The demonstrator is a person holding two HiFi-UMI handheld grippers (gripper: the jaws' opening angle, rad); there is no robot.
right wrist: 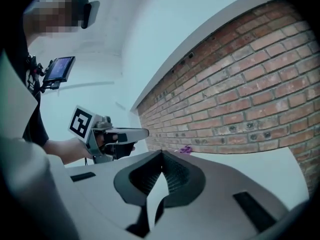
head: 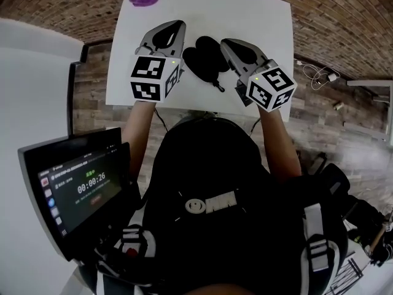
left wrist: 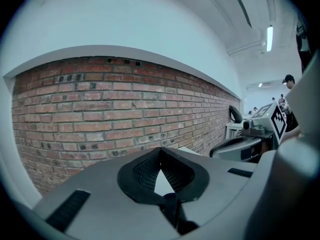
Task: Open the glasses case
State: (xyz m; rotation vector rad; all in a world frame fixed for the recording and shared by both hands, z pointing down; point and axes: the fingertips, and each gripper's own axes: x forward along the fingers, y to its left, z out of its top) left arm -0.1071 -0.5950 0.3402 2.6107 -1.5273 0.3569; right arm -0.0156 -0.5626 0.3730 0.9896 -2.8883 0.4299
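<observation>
Both tools hang clamped shut and empty, left tool [head: 177,24] and right tool [head: 225,42] flanking the black glasses case [head: 206,59], which lies on the white bench [head: 252,11] between their tips, seemingly nearer my right.

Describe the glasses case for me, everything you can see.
The case is matte black, showing two rounded lobes side by side, so it looks open, with a small tab pointing toward the person. It lies on the white table, between the two tools in the head view. Left tool and right tool are shut and empty; neither holds it.
</observation>
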